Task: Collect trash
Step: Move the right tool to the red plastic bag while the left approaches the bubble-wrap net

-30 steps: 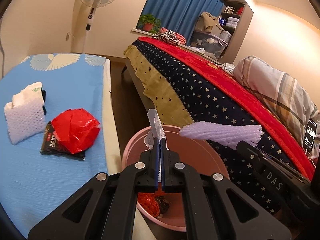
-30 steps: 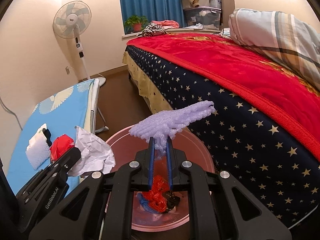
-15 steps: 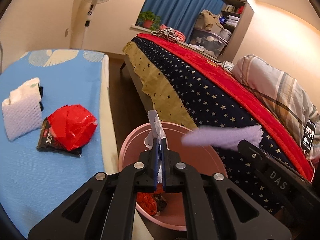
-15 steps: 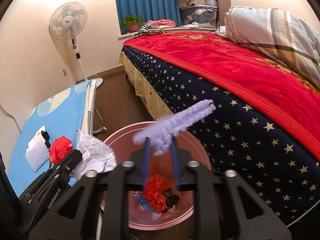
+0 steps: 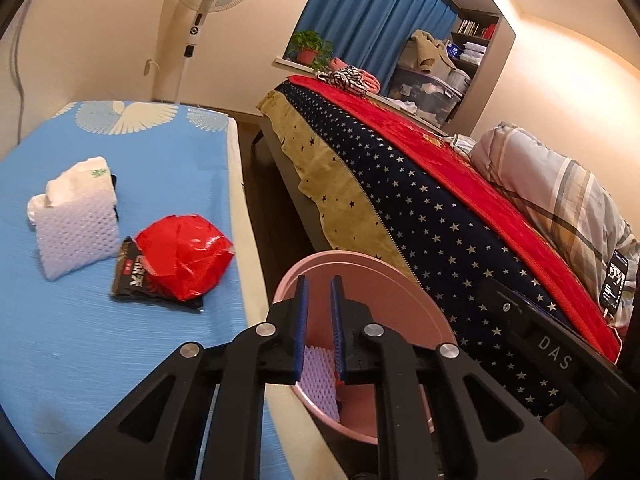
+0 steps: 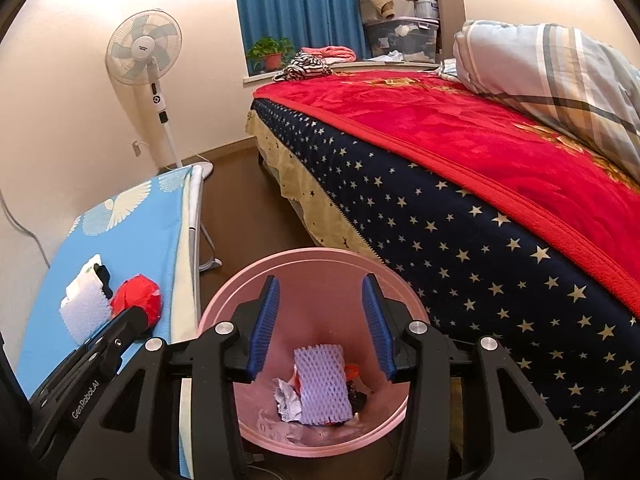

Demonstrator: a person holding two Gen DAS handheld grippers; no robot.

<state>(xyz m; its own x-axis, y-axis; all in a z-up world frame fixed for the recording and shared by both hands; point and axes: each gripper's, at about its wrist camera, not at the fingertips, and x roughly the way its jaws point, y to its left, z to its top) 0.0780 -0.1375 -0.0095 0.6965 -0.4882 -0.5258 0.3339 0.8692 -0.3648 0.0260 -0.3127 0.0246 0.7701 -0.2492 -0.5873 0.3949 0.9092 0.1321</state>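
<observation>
purple foam net (image 6: 322, 384) and crumpled paper (image 6: 287, 399) lie inside the pink bin (image 6: 320, 258).

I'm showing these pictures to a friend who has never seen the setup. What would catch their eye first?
Probably the pink bin on the floor between the two surfaces, with a purple foam net lying on crumpled trash inside it, right below the right gripper, whose empty jaws are opening. Next, the red blanket on the star-patterned bed at right, and the shiny red wrapper on the blue mat at left.
</observation>
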